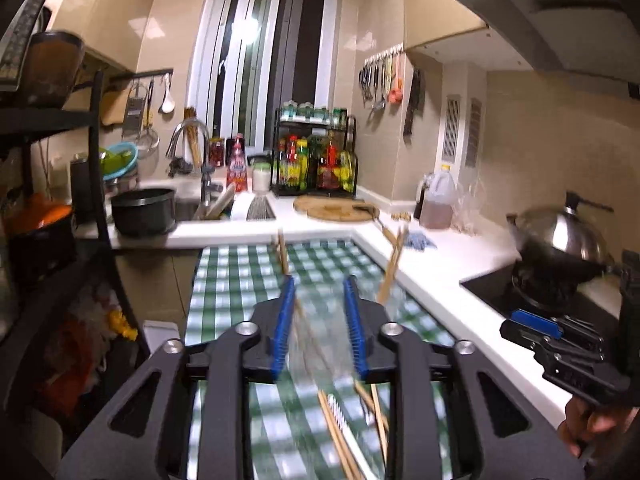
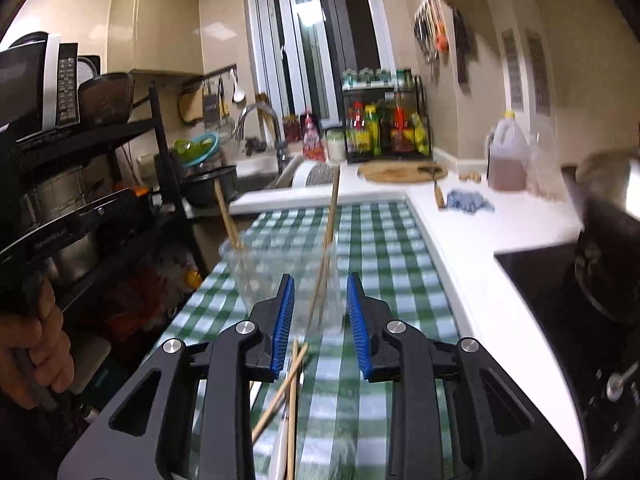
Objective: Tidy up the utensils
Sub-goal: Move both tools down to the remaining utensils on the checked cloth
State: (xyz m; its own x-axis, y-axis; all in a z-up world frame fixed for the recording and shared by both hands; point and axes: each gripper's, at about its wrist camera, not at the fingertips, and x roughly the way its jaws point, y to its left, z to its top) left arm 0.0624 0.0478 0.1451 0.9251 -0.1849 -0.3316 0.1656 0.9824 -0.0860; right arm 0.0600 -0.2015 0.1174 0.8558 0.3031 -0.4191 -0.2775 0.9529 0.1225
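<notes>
The left gripper (image 1: 320, 286), centre of the left wrist view, stands partly open; a blurred clear glass tumbler (image 1: 316, 332) sits between its blue ribbed pads, but whether the pads press on it cannot be told. Two slim wooden chopsticks stand in that tumbler, one (image 1: 283, 252) leaning toward the upper centre, the other (image 1: 394, 264) toward the upper right.

In the right wrist view the right gripper (image 2: 320, 284) is also partly open. One upright chopstick rises between its jaws; contact cannot be confirmed through the blur. The same tumbler shows just beyond its fingertips, left of centre.

Several loose wooden chopsticks (image 1: 344, 432) lie crossed on the green-and-white checked tabletop (image 1: 240, 264) at the lower centre of both views, alongside a white-handled utensil too blurred to identify. These appear not yet sorted.

Risks, as judged:
- The tumbler is light and top-heavy with tall sticks; a sideways nudge from either gripper could tip it.
- The two grippers work close together; a clash could knock the sticks out.
- The thin, smooth chopsticks may pivot or slip in a partial grip.
- The checked cover may let the tumbler slide.
</notes>
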